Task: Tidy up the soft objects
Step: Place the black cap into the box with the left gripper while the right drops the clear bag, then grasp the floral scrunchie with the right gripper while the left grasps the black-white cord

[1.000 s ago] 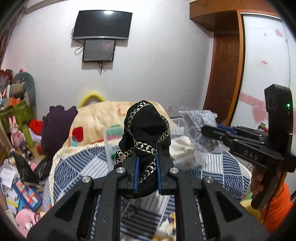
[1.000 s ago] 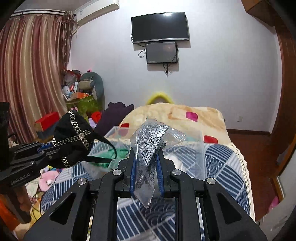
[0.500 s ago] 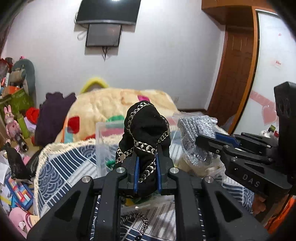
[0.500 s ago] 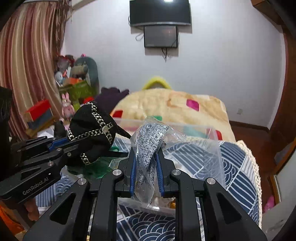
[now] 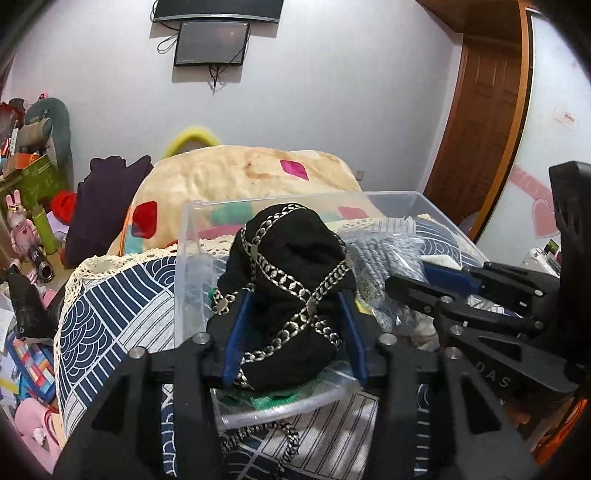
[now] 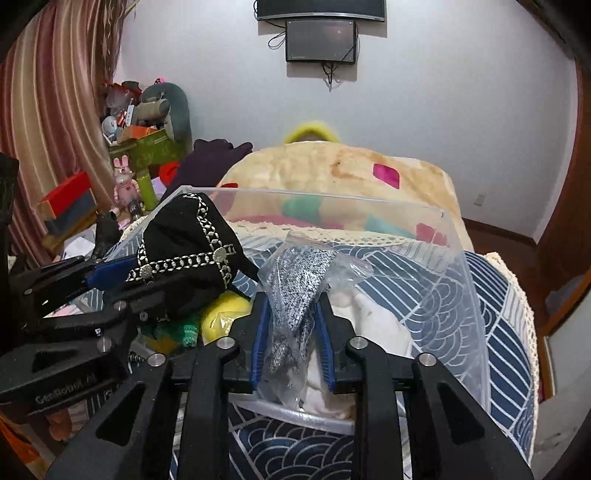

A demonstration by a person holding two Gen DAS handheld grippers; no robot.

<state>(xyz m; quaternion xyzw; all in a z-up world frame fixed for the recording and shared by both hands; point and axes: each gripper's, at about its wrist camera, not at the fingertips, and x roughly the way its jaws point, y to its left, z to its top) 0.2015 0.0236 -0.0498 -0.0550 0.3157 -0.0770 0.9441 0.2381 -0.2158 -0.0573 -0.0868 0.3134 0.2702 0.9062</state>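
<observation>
2 grippers [image 5: 291,310] [image 6: 291,325], 1 black cap [image 5: 291,280], 1 bagged knit [image 6: 295,288], 1 bin [image 6: 465,295].

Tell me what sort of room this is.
Most likely a lived-in bedroom: a bed under a patterned blue cover with a cream blanket, a wall-mounted TV, and stuffed toys piled beside striped curtains.

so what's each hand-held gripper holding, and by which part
Left hand-held gripper: nothing gripped, fingers spread around the black chain-trimmed pouch. Right hand-held gripper: likewise open around the bagged grey fabric.
</observation>
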